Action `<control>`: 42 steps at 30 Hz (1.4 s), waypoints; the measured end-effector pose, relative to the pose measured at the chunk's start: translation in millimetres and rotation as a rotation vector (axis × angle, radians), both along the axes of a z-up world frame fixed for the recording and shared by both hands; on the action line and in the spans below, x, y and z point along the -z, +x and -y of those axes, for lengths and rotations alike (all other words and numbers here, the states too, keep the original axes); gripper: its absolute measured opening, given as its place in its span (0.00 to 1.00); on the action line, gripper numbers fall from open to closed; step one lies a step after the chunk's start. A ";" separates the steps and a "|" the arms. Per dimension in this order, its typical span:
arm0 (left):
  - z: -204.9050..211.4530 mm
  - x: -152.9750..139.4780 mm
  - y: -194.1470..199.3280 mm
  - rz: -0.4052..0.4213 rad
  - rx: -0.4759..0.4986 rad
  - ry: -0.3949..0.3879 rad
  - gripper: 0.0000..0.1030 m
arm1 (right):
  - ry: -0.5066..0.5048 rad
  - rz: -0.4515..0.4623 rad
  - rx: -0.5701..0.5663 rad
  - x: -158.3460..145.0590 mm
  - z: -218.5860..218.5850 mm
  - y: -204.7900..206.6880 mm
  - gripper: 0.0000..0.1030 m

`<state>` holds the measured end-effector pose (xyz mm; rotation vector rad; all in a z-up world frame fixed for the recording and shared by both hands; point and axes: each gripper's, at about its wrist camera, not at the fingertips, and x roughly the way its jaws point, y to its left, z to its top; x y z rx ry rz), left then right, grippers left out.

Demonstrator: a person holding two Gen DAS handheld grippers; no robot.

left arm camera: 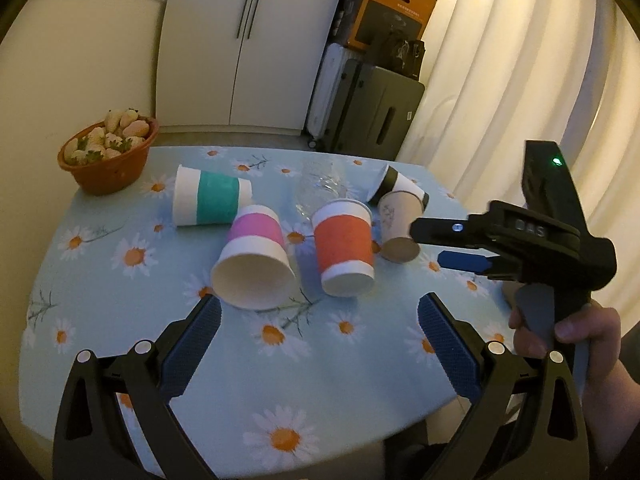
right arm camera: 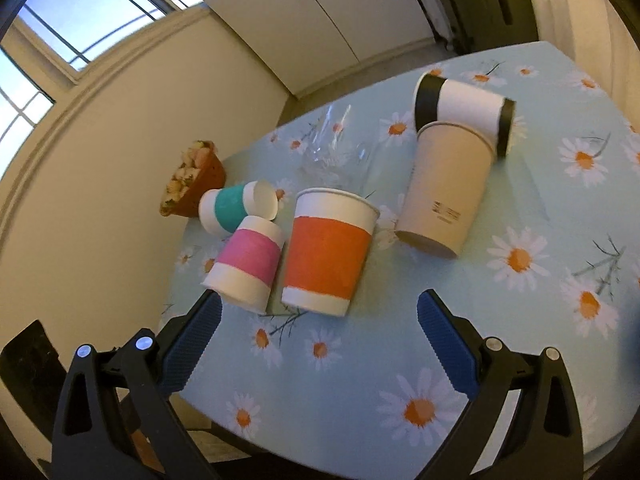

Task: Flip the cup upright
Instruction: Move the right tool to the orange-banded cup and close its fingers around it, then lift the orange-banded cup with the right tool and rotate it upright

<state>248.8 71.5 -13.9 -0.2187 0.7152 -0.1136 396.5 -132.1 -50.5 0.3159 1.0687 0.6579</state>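
Several paper cups sit on the daisy tablecloth (left arm camera: 120,304). An orange-banded cup (left arm camera: 343,247) (right arm camera: 328,252) stands upright. A pink-banded cup (left arm camera: 256,260) (right arm camera: 248,264) lies tipped, mouth toward my left gripper. A teal-banded cup (left arm camera: 210,200) (right arm camera: 236,208) lies on its side behind it. A beige cup (left arm camera: 400,226) (right arm camera: 446,188) and a black-and-white cup (left arm camera: 400,188) (right arm camera: 464,110) lie tipped together. My left gripper (left arm camera: 320,332) is open and empty, just in front of the pink cup. My right gripper (right arm camera: 320,336) (left arm camera: 452,244) is open and empty, near the beige cup.
An orange bowl of pale strawberries (left arm camera: 108,152) (right arm camera: 192,180) stands at the far left corner. A clear glass (left arm camera: 320,184) (right arm camera: 340,152) lies behind the orange cup. Suitcases (left arm camera: 368,108) and a cupboard (left arm camera: 248,40) stand beyond the table.
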 end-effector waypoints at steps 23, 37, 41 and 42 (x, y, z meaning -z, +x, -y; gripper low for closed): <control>3.7 24.9 30.0 -0.116 0.047 0.014 0.93 | -0.068 -0.173 -0.001 44.8 -44.9 49.7 0.70; 5.9 27.1 28.3 -0.133 0.036 0.022 0.93 | -0.008 -0.226 -0.009 48.9 -33.9 48.9 0.60; 4.2 26.3 25.6 -0.130 0.030 0.021 0.93 | 0.006 -0.222 -0.025 40.0 -23.4 40.0 0.60; 3.3 26.5 24.9 -0.130 0.027 0.020 0.93 | 0.001 -0.214 -0.037 37.3 -20.6 36.0 0.60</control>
